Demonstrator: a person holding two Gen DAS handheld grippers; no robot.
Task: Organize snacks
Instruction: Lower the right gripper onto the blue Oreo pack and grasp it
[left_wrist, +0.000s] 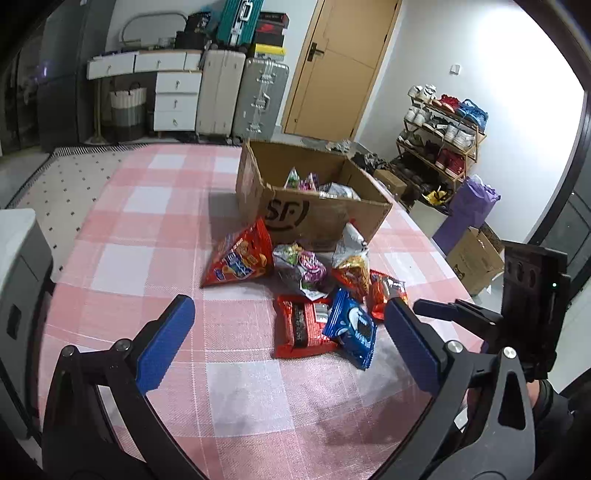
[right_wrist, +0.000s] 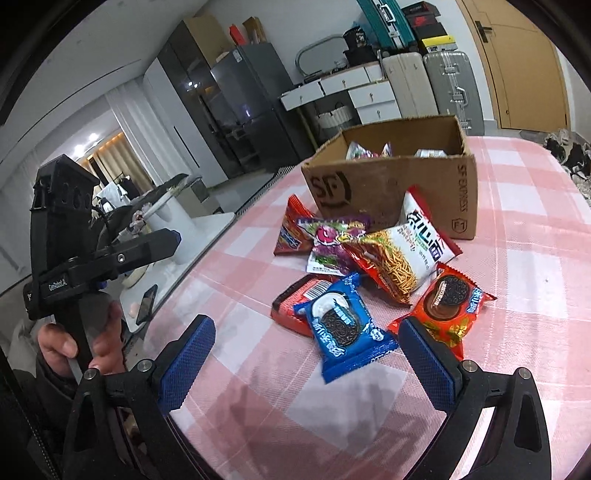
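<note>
Left wrist view: the left gripper (left_wrist: 286, 321) hovers with its blue-padded jaws spread wide and empty above a pink-and-white checked tablecloth (left_wrist: 147, 229), facing a heap of snack packets just in front of an open brown cardboard box (left_wrist: 317, 206) printed with a black logo. A few packets already lie inside the box. Nearest the gripper, a blue cookie packet (left_wrist: 352, 328) lies flat, its long axis running diagonally from far-left to near-right, overlapping a red rectangular wafer packet (left_wrist: 301, 326) whose long axis points toward the box. A red triangular chip bag (left_wrist: 240, 262) leans with its tip up toward the box. In the right wrist view the right gripper (right_wrist: 306, 354) is likewise spread and empty, the blue cookie packet (right_wrist: 343, 328) between its pads, an orange-red cookie packet (right_wrist: 443, 306) beside the right pad.
</note>
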